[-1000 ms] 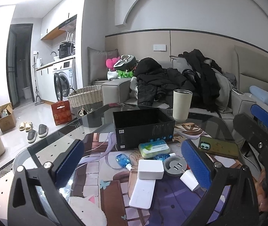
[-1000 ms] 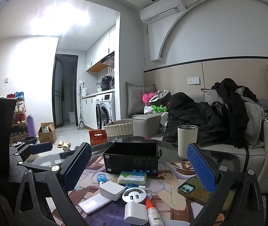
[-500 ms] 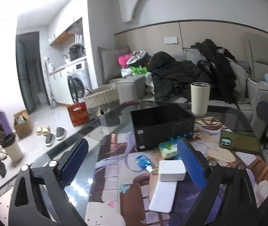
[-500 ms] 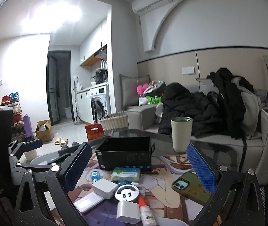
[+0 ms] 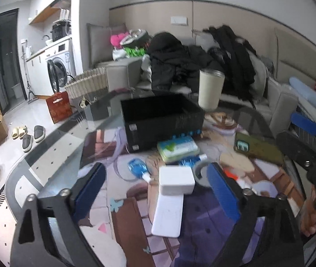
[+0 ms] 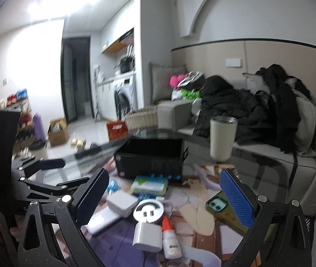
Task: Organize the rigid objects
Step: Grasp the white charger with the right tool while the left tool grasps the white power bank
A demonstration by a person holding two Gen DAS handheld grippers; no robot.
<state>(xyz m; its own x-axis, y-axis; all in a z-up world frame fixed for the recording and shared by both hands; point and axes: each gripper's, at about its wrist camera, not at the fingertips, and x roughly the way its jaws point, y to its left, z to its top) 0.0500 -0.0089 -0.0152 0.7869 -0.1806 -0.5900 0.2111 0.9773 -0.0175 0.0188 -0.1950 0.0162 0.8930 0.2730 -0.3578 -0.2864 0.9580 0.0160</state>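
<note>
L gripper point(image 5: 155, 189), jaws just narrowing but pinching nothing, hangs above the white square plastic charger block point(image 5: 176, 180), prob. for the open black rectangular box point(image 5: 162, 120) behind; R gripper point(image 6: 164, 198) spread, empty.

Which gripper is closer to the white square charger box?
Left. The white charger box sits between the left gripper's open fingers; the right gripper hangs farther off, toward the phone.
</note>
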